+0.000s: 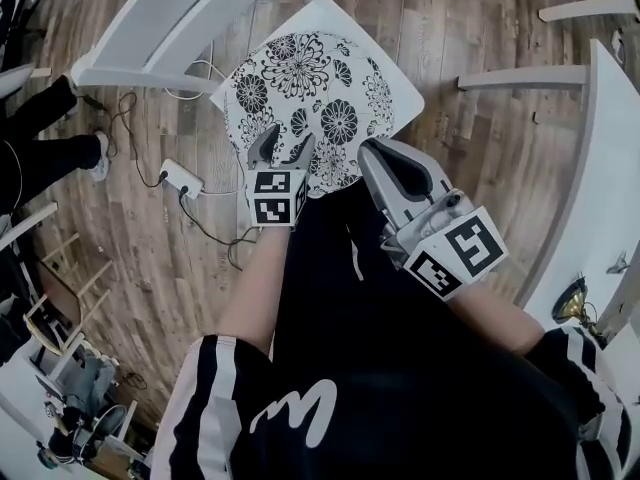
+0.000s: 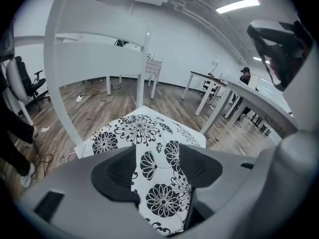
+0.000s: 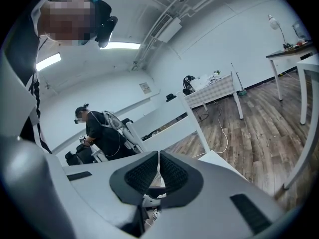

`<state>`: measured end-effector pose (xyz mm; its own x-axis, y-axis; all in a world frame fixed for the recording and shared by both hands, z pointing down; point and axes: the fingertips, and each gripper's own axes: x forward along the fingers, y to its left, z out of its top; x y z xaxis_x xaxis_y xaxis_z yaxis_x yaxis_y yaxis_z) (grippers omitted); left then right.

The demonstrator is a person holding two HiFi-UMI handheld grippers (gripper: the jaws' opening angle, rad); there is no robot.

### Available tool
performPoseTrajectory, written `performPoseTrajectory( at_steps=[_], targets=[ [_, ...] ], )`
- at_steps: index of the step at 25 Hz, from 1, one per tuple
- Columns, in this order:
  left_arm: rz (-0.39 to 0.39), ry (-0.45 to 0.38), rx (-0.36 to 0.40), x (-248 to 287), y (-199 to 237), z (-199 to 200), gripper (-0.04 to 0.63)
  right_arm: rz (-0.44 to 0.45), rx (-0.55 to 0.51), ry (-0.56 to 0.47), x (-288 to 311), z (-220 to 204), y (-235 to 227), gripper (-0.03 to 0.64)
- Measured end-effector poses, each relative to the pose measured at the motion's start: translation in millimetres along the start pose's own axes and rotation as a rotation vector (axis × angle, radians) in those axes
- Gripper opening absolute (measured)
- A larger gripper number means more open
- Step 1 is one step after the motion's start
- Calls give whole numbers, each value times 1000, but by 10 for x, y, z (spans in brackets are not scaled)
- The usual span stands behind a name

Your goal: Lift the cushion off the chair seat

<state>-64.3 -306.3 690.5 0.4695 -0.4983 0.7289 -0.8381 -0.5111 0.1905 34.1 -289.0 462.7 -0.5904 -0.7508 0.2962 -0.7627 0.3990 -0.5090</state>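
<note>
A round white cushion with black flowers (image 1: 310, 78) lies on the white chair seat (image 1: 322, 8). My left gripper (image 1: 282, 150) is at the cushion's near edge with its jaws wide open. In the left gripper view the cushion (image 2: 134, 131) runs down between the two dark pads (image 2: 117, 173) of the left gripper (image 2: 157, 168), and neither pad presses on it. My right gripper (image 1: 372, 150) hangs at the cushion's near right edge, shut with nothing visible in it. In the right gripper view its jaws (image 3: 158, 172) are together, with a white corner of the chair seat (image 3: 219, 161) behind them.
The chair's white back (image 1: 170, 18) is at the far left. A white power strip (image 1: 182, 176) with cables lies on the wood floor to the left. A white table (image 1: 600, 168) stands to the right. A person's legs (image 1: 40, 138) are at the left, and another person (image 3: 99, 133) stands farther off.
</note>
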Motion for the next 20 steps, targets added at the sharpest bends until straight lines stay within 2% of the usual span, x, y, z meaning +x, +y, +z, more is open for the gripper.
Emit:
performPoseTrajectory(
  at_steps=[9, 20],
  targets=[
    [15, 87, 43, 429, -40, -248, 262, 31, 0, 56, -60, -153, -113, 28],
    [72, 162, 28, 745, 89, -528, 262, 18, -8, 75, -167, -227, -249, 28]
  ],
)
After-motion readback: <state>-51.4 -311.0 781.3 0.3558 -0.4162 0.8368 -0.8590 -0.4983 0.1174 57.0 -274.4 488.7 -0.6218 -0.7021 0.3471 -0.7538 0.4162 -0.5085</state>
